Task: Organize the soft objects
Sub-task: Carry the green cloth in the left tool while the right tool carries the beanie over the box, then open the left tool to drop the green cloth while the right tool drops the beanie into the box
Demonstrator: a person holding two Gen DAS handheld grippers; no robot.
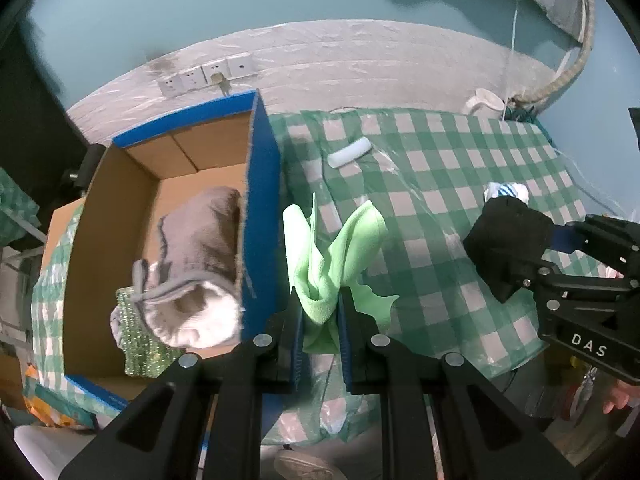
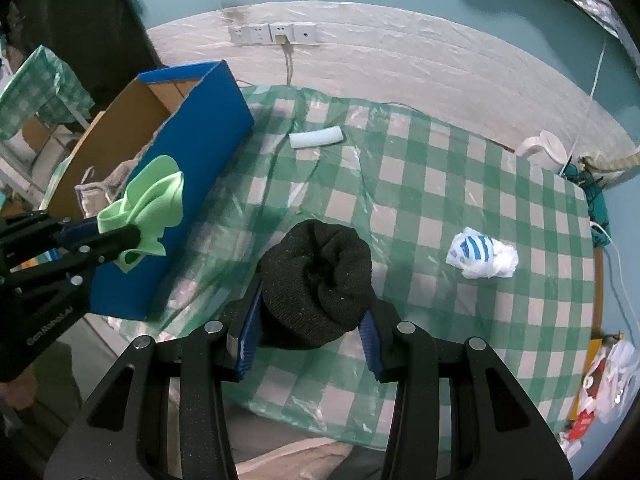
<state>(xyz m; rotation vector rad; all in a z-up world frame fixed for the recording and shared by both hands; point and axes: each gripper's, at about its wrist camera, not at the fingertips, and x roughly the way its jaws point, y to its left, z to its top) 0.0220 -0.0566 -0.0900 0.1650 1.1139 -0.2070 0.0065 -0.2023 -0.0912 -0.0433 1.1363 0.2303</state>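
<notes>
My left gripper (image 1: pixel 320 312) is shut on a light green cloth (image 1: pixel 332 248) and holds it in the air just right of the blue cardboard box's wall (image 1: pixel 260 208). It also shows in the right wrist view (image 2: pixel 132 240) with the green cloth (image 2: pixel 148 200). The box holds a grey and white rolled fleece garment (image 1: pixel 192 264) and a sparkly green item (image 1: pixel 136 340). My right gripper (image 2: pixel 308 320) is shut on a black knitted hat (image 2: pixel 316 280) above the checked table; the hat also shows in the left wrist view (image 1: pixel 504 240).
A green and white checked cloth under clear plastic (image 2: pixel 440 200) covers the table. A white foam roll (image 2: pixel 316 137) lies near the far edge. A crumpled white and blue bag (image 2: pixel 482 254) lies at the right. A white jug (image 2: pixel 544 148) stands at the back right corner.
</notes>
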